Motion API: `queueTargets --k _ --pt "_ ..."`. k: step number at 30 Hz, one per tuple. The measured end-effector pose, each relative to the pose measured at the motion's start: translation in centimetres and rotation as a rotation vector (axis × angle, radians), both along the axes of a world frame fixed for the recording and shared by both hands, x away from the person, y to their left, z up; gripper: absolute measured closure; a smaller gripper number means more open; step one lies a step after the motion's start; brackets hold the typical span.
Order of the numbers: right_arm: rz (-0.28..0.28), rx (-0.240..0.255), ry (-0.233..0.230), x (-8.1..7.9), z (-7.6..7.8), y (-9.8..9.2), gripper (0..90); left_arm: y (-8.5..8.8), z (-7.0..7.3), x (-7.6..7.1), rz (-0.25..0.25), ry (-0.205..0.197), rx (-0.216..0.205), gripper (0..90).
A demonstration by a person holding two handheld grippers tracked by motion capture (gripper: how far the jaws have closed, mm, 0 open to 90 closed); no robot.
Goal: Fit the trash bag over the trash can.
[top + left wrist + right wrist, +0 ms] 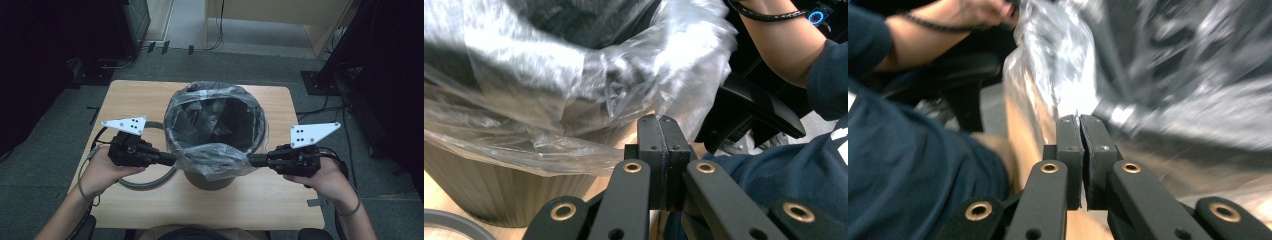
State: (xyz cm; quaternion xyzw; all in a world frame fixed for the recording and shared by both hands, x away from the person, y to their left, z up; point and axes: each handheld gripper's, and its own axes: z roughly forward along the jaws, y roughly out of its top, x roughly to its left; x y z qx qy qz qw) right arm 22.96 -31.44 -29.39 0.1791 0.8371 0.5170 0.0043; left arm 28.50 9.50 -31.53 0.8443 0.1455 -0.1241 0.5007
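Observation:
A dark round bin [210,181] stands in the middle of the wooden table [265,200], lined with a clear plastic bag [215,159] whose edge folds over the rim. My left gripper [175,159] meets the bag's overhang at the near left. Its jaws are pressed together with a thin edge of the film [524,65] caught at the tips of the gripper [658,120]. My right gripper [250,160] does the same at the near right, shut [1079,120] on the bag's edge [1058,60]. The right gripper view is blurred.
A grey ring [145,184] lies on the table under my left hand, partly behind the bin [499,190]. Bare tabletop lies in front of the bin. Dark equipment stands flank the table, and a wooden desk [280,15] stands beyond.

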Motion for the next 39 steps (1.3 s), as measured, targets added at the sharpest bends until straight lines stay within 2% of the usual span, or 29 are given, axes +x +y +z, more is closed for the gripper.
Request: queueTargets --k 6,8,9,10,12,13,15,16,17,19,22,24,26,28,31,34,39 --pt "0.059 -0.066 0.018 0.3 -1.8 1.1 88.9 0.0 -1.2 0.9 -0.008 0.023 -0.024 90.0" --pt "0.064 -0.085 0.025 0.5 -2.2 1.4 88.9 -0.2 -1.6 1.0 -0.002 0.020 -0.001 90.0" --pt "0.066 -0.096 0.029 0.6 -2.5 1.6 88.9 -0.2 -1.9 1.1 0.006 0.014 0.024 90.0" --pt "0.061 -0.121 0.024 0.7 -2.8 1.8 88.8 -0.2 -2.2 1.2 0.010 0.015 0.040 90.0" --pt "0.055 -0.166 0.015 0.9 -3.3 1.9 88.3 0.3 -2.7 1.6 0.020 0.032 0.028 90.0" --pt "0.049 -0.170 0.008 0.9 -3.5 1.8 87.1 0.7 -2.8 1.8 0.031 0.036 0.010 90.0" --pt "0.045 -0.141 0.002 1.1 -3.4 1.1 78.2 1.7 -2.4 2.1 0.060 0.044 -0.047 81.5" --pt "0.045 -0.118 -0.004 1.0 -3.1 0.7 72.8 2.2 -2.1 2.1 0.071 0.033 -0.069 76.5" --pt "0.047 -0.098 -0.008 1.0 -2.7 0.2 69.0 2.7 -1.6 2.1 0.086 0.015 -0.080 71.0" --pt "0.026 -0.090 -0.039 0.9 -1.7 -0.8 63.1 3.4 -0.6 2.1 0.097 -0.001 -0.085 65.8" --pt "-0.015 -0.075 -0.081 0.8 -0.3 -2.3 60.9 4.4 0.8 2.0 0.119 -0.038 -0.094 57.0" --pt "-0.048 -0.053 -0.106 0.9 0.5 -3.2 59.8 4.9 1.6 2.1 0.129 -0.057 -0.115 52.7" --pt "-0.095 -0.024 -0.141 1.4 1.1 -3.7 58.3 5.1 2.3 2.6 0.157 -0.078 -0.113 51.1" --pt "-0.142 0.000 -0.166 2.3 1.6 -3.8 57.8 5.0 2.6 3.4 0.179 -0.092 -0.092 52.1" --pt "-0.172 0.023 -0.162 4.0 1.8 -3.5 58.3 4.5 2.8 4.8 0.172 -0.099 -0.088 52.2" --pt "-0.191 0.014 -0.155 6.1 1.7 -3.0 58.2 3.9 3.0 6.6 0.167 -0.099 -0.083 52.3" --pt "-0.243 0.031 -0.158 9.0 1.8 -2.6 56.4 2.9 3.7 9.4 0.194 -0.143 -0.060 50.2"
